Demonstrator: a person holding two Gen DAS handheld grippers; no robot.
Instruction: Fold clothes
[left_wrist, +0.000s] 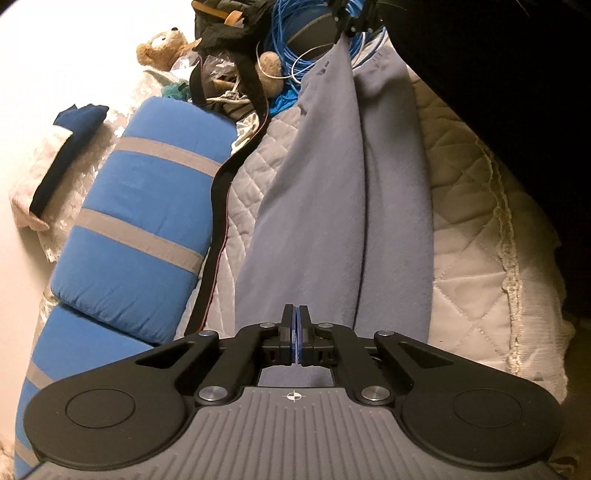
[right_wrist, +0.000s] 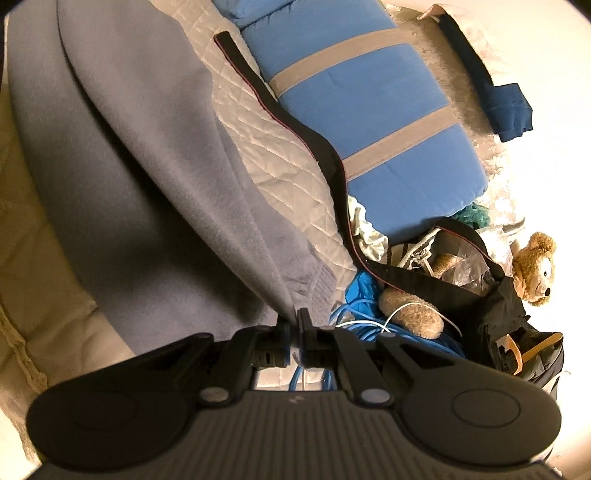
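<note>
A grey fleece garment (left_wrist: 332, 206) lies lengthwise on the quilted bed cover (left_wrist: 472, 236), with a long crease down its middle. My left gripper (left_wrist: 296, 314) is over its near end, and its blue pads meet. I see no cloth between them, though grey fabric shows just beneath the jaws. My right gripper (right_wrist: 294, 316) is shut on the garment's (right_wrist: 147, 177) far end, which bunches to a point between its fingers. In the left wrist view the right gripper (left_wrist: 349, 23) holds that end up, by the ribbed hem.
A blue cushion with grey stripes (left_wrist: 147, 206) lies left of a black strap (left_wrist: 221, 206). Past the garment are coiled blue cable (left_wrist: 291, 48), a teddy bear (left_wrist: 162, 48), a black bag (right_wrist: 491, 295) and a dark blue cloth (left_wrist: 79, 118). The bed's frilled edge (left_wrist: 513, 266) runs along the right.
</note>
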